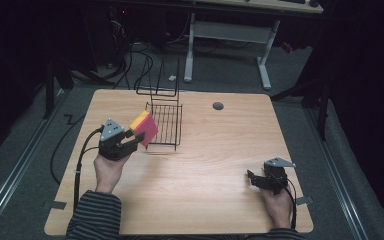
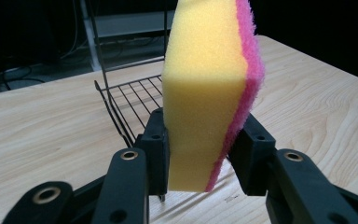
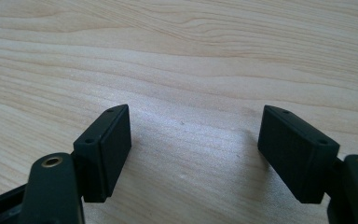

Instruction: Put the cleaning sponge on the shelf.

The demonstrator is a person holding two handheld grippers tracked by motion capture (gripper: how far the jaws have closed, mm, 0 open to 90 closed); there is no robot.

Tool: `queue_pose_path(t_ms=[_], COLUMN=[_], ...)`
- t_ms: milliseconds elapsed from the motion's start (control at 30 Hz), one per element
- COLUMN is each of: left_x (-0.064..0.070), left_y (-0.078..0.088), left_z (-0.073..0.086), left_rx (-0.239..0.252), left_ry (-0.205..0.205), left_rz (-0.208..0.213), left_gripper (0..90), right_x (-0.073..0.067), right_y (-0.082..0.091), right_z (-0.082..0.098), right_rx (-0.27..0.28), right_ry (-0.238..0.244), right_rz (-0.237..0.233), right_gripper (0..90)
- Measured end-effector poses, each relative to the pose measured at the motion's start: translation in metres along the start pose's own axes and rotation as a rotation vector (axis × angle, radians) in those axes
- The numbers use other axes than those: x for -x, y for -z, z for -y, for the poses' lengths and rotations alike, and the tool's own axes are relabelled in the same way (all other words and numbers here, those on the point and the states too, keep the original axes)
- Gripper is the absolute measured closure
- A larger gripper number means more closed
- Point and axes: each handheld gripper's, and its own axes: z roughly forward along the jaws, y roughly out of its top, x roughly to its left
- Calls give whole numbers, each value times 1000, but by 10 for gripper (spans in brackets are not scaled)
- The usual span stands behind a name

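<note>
The sponge [image 1: 144, 128], clamped upright in the left tongs [image 1: 131, 138], is held just beside the wire rack [image 1: 166, 125] (right tongs [image 1: 252, 178] gaping empty, well apart).

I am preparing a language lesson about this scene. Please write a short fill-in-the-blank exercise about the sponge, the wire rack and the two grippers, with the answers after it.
1. The left gripper holds a sponge that is yellow on one side and ____ on the other.
2. The fingers of the right gripper are ____ and hold nothing.
3. Behind the sponge stands a black ____ rack on the table.

Missing words: pink; open; wire
</note>
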Motion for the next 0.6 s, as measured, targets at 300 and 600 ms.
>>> queue_pose_path(t_ms=[300,600], left_x=[2,4], left_y=[-13,-25], left_z=[-7,-8], left_rx=[-1,-3], left_ry=[-1,1], left_rz=[-17,-32], left_gripper=[619,619], right_x=[0,-1], right_y=[0,1], right_z=[0,1], right_rx=[-2,-2], right_ry=[-2,2], right_rz=[-2,-5], right_gripper=[258,258])
